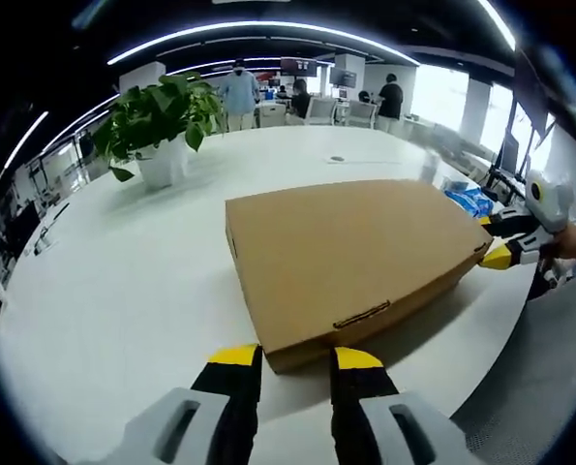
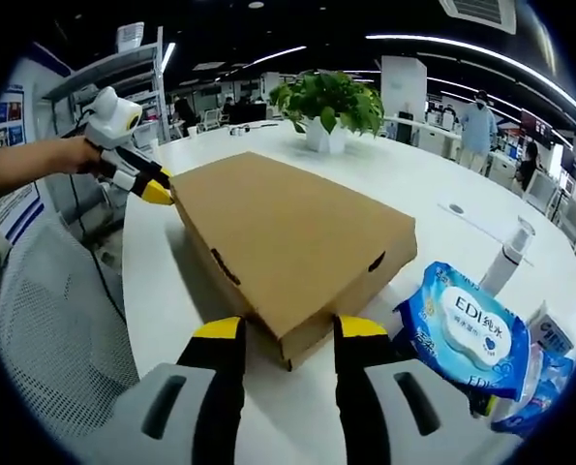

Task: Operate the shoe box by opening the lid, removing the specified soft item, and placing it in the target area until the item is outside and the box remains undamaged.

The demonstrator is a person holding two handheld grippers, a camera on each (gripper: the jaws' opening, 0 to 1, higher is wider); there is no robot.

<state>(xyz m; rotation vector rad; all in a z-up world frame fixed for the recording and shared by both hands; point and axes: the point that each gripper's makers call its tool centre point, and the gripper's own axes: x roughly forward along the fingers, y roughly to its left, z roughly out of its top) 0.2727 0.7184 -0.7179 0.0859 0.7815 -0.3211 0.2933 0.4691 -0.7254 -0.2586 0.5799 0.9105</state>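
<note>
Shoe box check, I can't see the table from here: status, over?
Left tool and right tool open, one at each end of the shoe box. Lid shut, item not out. Wipes pack beside the right corner.

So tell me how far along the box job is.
Barely begun. Done: nothing yet; the box lies shut on the table, lid flat. In hand: the left gripper and right gripper sit open at opposite corners of the box, apparently ready to lift the lid. Left: open it, take the soft item out, place it.
</note>
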